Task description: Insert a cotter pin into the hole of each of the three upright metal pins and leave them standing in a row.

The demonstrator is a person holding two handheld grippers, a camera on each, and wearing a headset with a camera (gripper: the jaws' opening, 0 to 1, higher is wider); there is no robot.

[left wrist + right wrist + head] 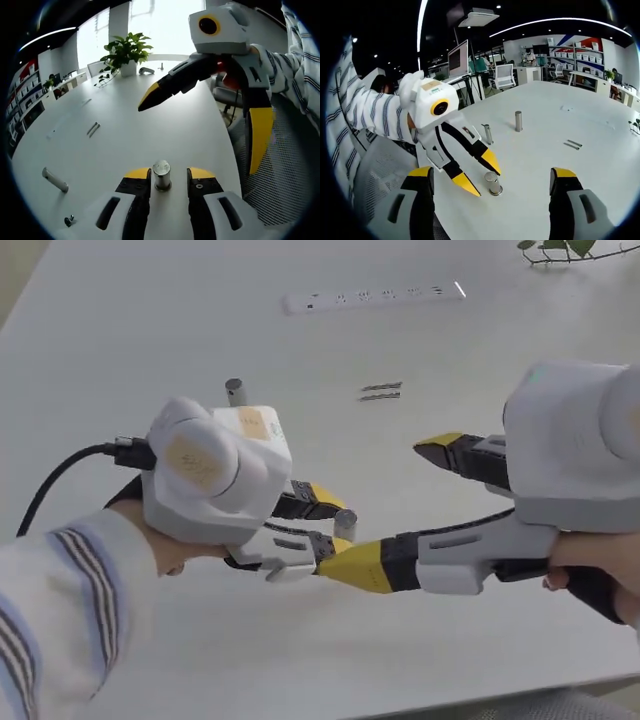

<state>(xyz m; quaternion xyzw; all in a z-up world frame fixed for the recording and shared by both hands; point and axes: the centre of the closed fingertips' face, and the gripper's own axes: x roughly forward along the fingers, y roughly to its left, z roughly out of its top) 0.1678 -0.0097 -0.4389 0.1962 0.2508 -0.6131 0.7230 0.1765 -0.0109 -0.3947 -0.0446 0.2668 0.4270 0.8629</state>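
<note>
Metal pin (161,175) stands upright between the parted jaws of the left gripper (169,173), bracketed rather than pinched, probably to steady it for insertion. The right gripper (385,508) gapes wide and empty just beside that pin. Two cotter pins (381,391) lie well beyond it, so none is in hand yet.

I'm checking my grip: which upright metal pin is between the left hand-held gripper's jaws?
The nearest pin, standing between the yellow tips of the left hand-held gripper; two other pins stand farther back.
</note>
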